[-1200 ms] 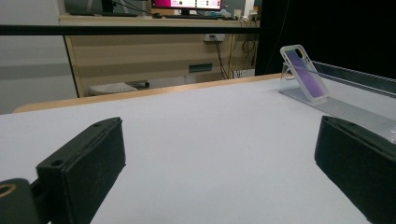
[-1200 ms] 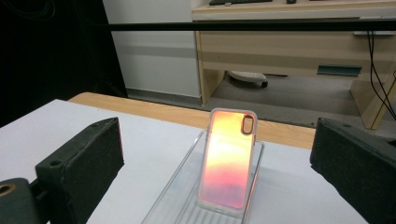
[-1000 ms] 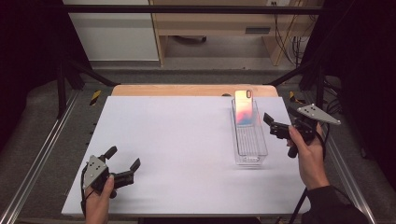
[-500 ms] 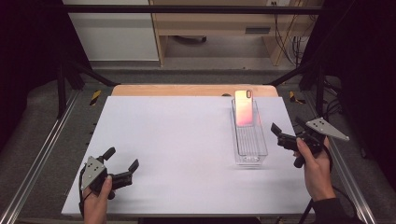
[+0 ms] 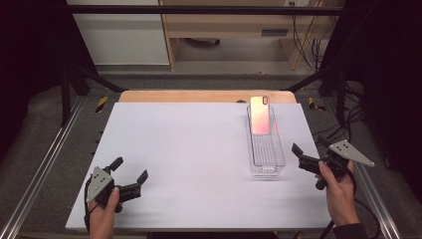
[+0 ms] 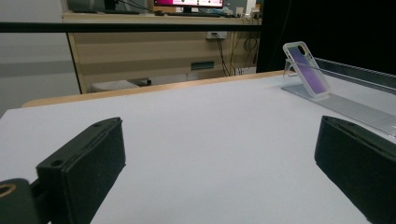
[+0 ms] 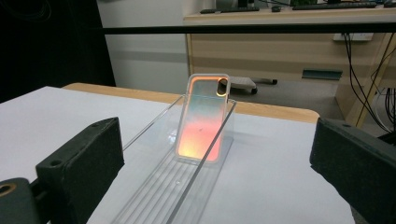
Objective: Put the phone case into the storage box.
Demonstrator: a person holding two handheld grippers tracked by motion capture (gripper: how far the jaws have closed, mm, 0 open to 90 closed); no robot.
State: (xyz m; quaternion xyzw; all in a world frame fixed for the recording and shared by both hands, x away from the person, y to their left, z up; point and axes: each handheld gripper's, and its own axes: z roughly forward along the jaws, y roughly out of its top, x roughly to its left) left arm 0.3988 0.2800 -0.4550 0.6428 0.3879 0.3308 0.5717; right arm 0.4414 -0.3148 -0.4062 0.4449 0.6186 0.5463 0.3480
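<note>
Iridescent orange-pink phone case (image 5: 260, 114) leaning upright in the far end of the clear ribbed plastic tray (image 5: 266, 154), right gripper (image 5: 304, 156) just beside the tray, jaws apart, left gripper (image 5: 130, 176) well away, jaws wide

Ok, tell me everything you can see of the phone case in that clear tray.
The phone case has a pale rim and an iridescent back glowing orange-pink, with a camera cutout at its top corner. It stands tilted back at the far end of the clear ribbed tray, its foot on the tray floor. Nothing else touches it; both hand-held grippers are apart from it.
</note>
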